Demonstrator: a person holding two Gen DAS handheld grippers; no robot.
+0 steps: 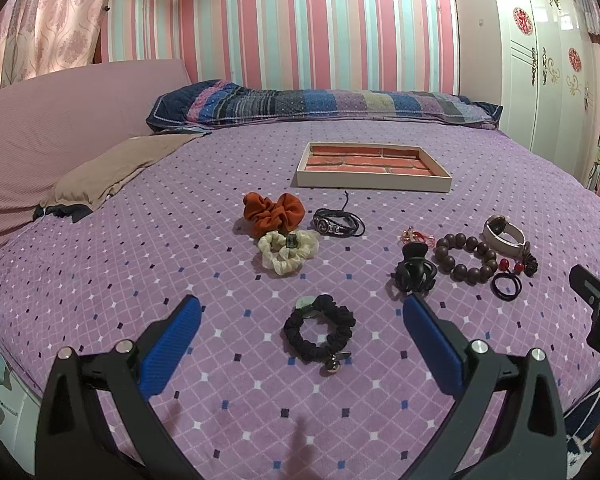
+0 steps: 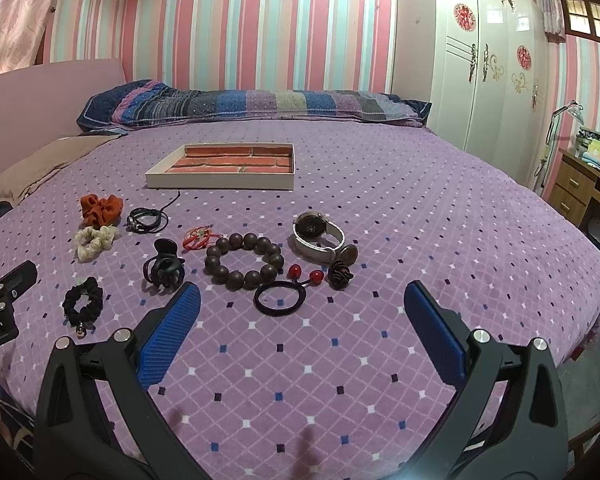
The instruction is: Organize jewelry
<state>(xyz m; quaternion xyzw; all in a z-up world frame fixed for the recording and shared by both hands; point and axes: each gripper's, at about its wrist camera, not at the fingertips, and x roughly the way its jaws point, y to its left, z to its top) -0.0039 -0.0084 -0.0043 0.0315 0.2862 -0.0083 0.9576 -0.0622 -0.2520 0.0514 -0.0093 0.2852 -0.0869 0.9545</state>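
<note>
While both grippers hover with fingers spread, left gripper frames black scrunchie lower centre, right gripper below hair tie, tray upper centre on bed.

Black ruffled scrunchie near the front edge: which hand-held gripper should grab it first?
Left. The black ruffled scrunchie lies centred between the open left hand-held gripper fingers; for the right hand-held gripper it sits far left.

Black scrunchie lying between left gripper fingers; claw clip crowding its right fingertip; bedspread between right gripper fingers lying bare.
</note>
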